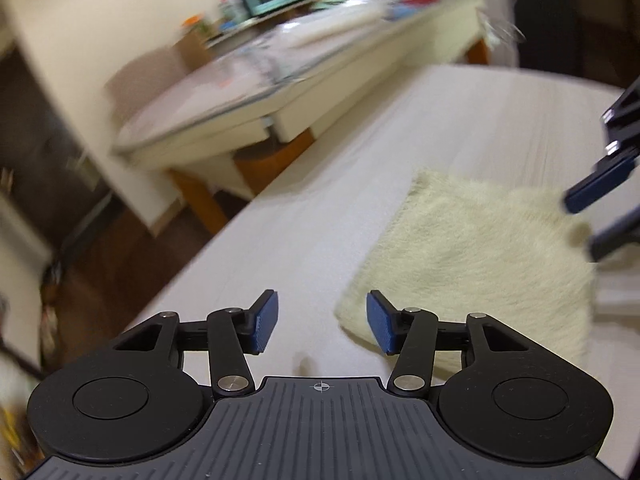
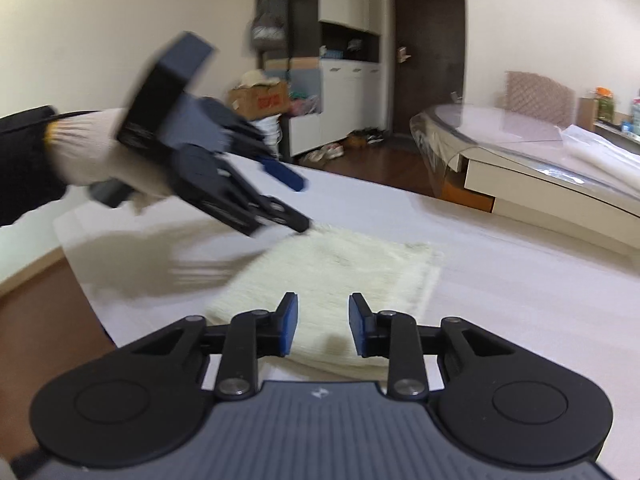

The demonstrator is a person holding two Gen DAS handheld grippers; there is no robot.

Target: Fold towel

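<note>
**Folded towel on the bench, both grippers open**

While both views are blurred in places, the largest thing in them is plain: a wide bench [image 2: 500, 280] with a pale, whitish top, running across the lower half of each picture. Beyond it stands a cream oval table with a clear glass top [image 2: 532, 152] on orange-brown legs, cluttered at its far end, and past that a dark brown door [image 2: 430, 52] and white cupboards [image 2: 348, 96].

On the bench lies the cream, fluffy, rectangular towel [image 2: 340, 276], flat and lying in layers, with stacked edges showing along its near side in the right wrist view. In the left wrist view the towel [image 1: 480, 256] sits to the right of centre.

The left hand-held gripper [image 1: 321, 322], black with blue pads, hangs above the bare bench just beside the towel's near corner, its jaws wide apart and holding nothing. Seen from the right wrist camera, it [image 2: 306, 204] is gripped by a hand in a white knitted glove [image 2: 88, 152] with a black sleeve, one fingertip close to the towel's far left corner.

The right hand-held gripper [image 2: 323, 326] hovers over the towel's near edge, jaws parted, empty.
</note>
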